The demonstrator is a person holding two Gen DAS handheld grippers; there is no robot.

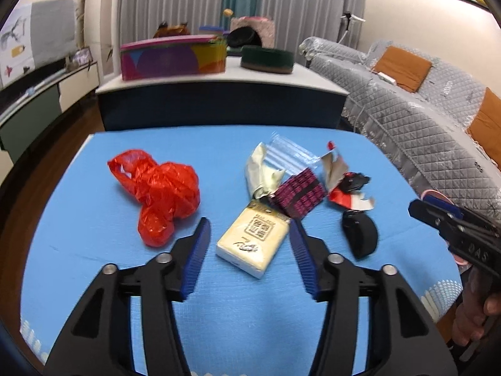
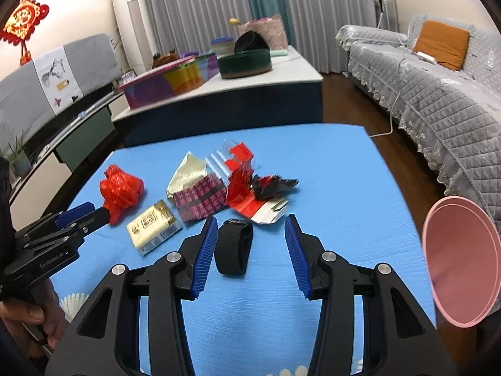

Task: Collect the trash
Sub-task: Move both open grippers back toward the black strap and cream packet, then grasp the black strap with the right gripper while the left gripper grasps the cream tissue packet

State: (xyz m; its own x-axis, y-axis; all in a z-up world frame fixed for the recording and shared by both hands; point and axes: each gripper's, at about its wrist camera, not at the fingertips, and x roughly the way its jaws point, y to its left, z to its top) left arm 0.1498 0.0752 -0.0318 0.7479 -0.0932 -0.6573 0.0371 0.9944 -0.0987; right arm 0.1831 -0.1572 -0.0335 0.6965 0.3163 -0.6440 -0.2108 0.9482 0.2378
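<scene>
Blue mat [image 1: 94, 250] strewn with trash; grey sofa [image 2: 438, 100] beside; left gripper [image 1: 250, 228], right gripper [image 2: 250, 228] wide, empty.

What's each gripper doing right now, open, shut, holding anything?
Left gripper: open, empty, fingers either side of the yellow tissue pack without pressing it.
Right gripper: open, empty, black strap roll lies between its fingers.

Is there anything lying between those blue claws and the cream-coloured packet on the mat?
Nothing visible. The left gripper hangs open right over the cream packet, with only bare blue mat around it. The pink patterned box lies beyond it.
</scene>
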